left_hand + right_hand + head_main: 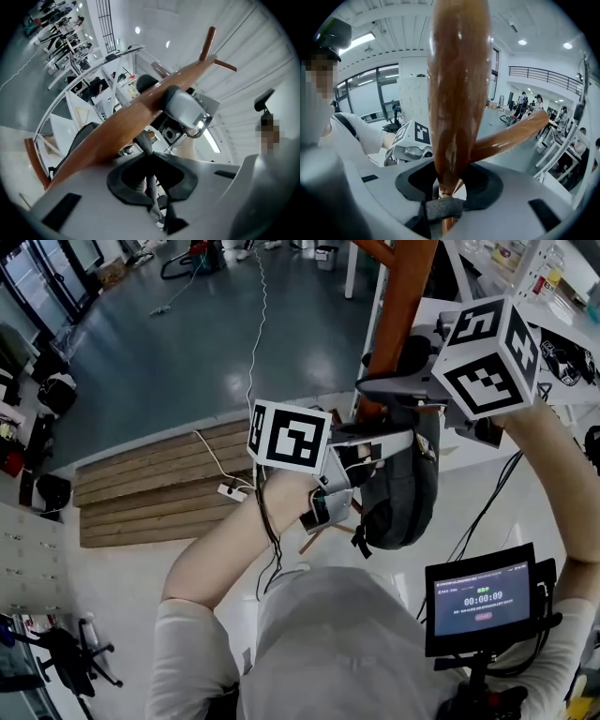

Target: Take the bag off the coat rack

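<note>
Large open lab hall, glossy grey floor, wooden pallets, tall windows, mezzanine railing

The head view looks steeply down from above onto the coat rack. The left gripper view tilts upward, close beneath its pole. The right gripper view sits nearly against it, seemingly facing level. All three share that pole.

White short-sleeved shirt, black cables, left tongs pale grey with a black-and-white marker cube.
</note>
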{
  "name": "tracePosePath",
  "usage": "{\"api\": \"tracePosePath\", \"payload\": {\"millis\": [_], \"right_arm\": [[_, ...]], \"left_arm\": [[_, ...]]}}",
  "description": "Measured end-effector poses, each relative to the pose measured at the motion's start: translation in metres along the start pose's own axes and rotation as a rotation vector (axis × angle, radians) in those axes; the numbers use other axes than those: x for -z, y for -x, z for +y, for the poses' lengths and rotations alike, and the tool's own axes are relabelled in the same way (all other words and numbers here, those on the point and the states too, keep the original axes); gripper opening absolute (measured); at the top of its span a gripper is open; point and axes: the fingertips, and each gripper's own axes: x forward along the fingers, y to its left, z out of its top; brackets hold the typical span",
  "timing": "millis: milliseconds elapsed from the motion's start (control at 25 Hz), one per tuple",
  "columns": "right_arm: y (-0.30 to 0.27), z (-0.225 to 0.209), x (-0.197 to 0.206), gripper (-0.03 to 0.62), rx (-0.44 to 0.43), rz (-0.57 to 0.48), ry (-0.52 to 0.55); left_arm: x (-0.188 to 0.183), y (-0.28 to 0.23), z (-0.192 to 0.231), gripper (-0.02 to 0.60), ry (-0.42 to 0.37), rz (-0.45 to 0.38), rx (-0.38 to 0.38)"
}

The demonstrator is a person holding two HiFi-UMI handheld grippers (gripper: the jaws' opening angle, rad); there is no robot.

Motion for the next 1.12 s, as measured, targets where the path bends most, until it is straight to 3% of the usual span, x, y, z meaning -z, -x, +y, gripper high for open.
{"api": "tracePosePath", "payload": {"millis": [360, 880, 1000, 1120], "right_arm": [[0.0, 0.006, 0.007, 0.167, -0.034, 0.132, 0.02], [-0.006, -0.001, 0.006, 0.167, -0.035, 0.15, -0.01], [-0.013, 0.005, 0.0, 0.167, -0.042, 0.133, 0.002], [-0.02, 0.004, -0.003, 0.167, -0.028, 0.119, 0.006]], "left_arm": [[-0.004, -0.024, -0.017, 0.038, -0.007, -0.045, 0.025], [-0.016, -0.065, -0.031, 0.037, 0.007, -0.094, 0.073], [0.006, -0.087, -0.02, 0.037, 0.016, -0.04, 0.038], [0.041, -0.092, 0.017, 0.035, 0.105, -0.019, 0.003]]}}
